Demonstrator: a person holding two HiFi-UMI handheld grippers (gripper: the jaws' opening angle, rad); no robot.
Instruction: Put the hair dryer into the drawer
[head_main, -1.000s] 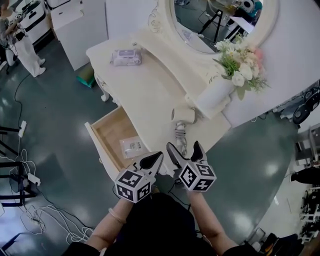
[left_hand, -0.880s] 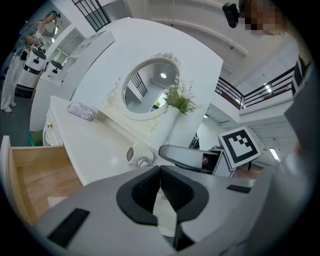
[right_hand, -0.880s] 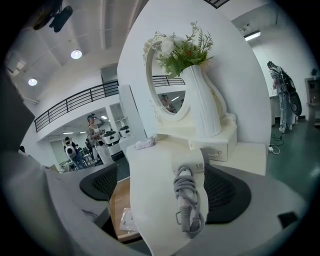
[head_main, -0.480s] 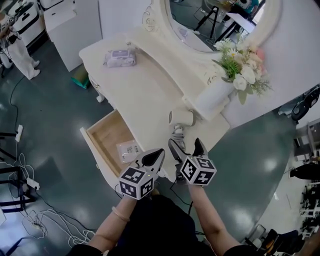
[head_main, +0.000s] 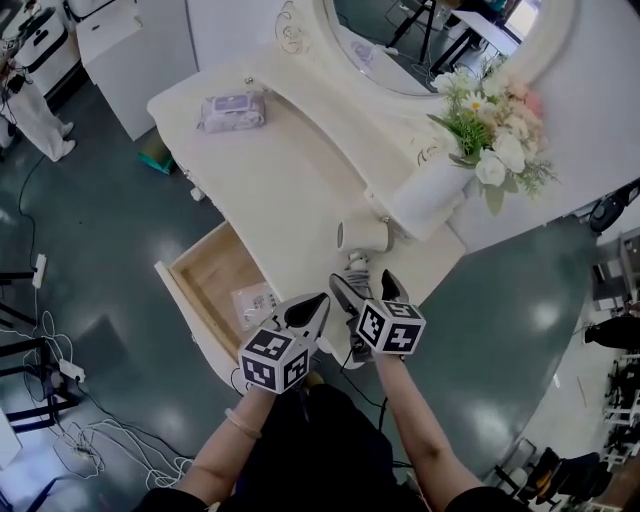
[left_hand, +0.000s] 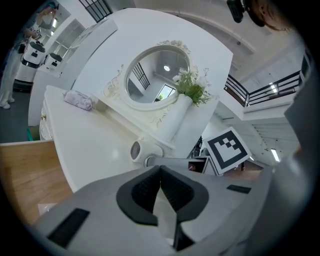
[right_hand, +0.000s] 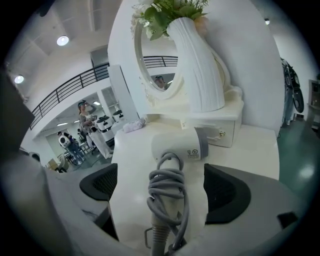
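Observation:
A white hair dryer lies on the cream dressing table, its handle wrapped in grey cord and pointing at me. My right gripper is open, its jaws on either side of the handle without touching it. My left gripper is shut with nothing in it, hovering at the table's front edge beside the open wooden drawer. The dryer's barrel shows past the left jaws.
A flat packet lies in the drawer. A white vase of flowers stands just behind the dryer. A pack of wipes sits at the table's far left. Cables trail across the floor on the left.
Both grippers have edged forward toward the table; the right one now straddles the dryer's handle. The drawer and dryer have not moved.

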